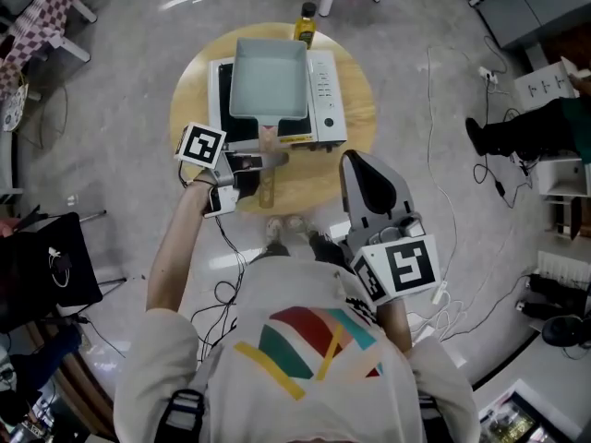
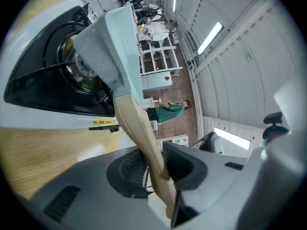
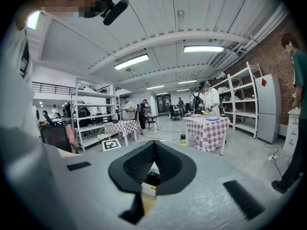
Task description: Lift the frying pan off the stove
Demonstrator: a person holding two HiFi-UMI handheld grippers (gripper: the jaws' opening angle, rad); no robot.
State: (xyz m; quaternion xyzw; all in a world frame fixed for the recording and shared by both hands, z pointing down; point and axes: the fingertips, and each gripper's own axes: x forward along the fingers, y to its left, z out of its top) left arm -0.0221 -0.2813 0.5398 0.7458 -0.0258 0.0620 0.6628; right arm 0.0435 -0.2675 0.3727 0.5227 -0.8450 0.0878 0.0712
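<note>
A pale blue square frying pan [image 1: 268, 81] rests on the white portable stove [image 1: 325, 100], which stands on a round wooden table [image 1: 194, 81]. The pan's wooden handle [image 1: 268, 150] points toward me. My left gripper [image 1: 263, 160] is shut on that handle. In the left gripper view the handle [image 2: 139, 128] runs down between the ribbed pads of the left gripper [image 2: 152, 159], and the pan [image 2: 112, 37] sits tilted over the black burner [image 2: 53, 75]. My right gripper [image 1: 355, 169] hovers at the table's near right edge, apart from the pan. The right gripper [image 3: 153, 145] is shut with nothing in it.
An oil bottle [image 1: 305, 21] stands at the table's far edge behind the stove. Cables [image 1: 443, 201] trail over the floor on the right. A black bag [image 1: 51, 261] sits at left. A person's legs [image 1: 526, 132] are at the right, near white shelving.
</note>
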